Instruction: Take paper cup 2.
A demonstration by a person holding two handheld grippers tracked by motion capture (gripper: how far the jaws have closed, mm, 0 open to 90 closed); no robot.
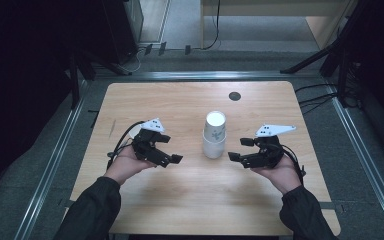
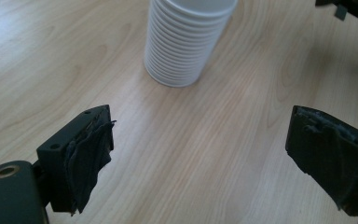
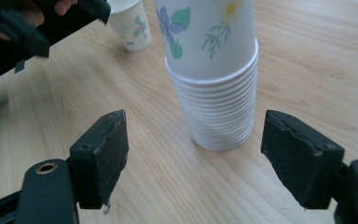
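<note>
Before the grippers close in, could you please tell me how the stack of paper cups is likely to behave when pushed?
The stack of paper cups is tall on a narrow base, so a high push would probably tip it. Thin paper rims suggest it is light and crushable. On the smooth wooden table, a low push likely slides it.

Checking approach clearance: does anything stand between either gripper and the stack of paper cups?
Nothing visible does. Bare table lies between the left gripper and the cup stack, and between the right gripper and it. Both sets of jaws stand open, facing the stack.
</note>
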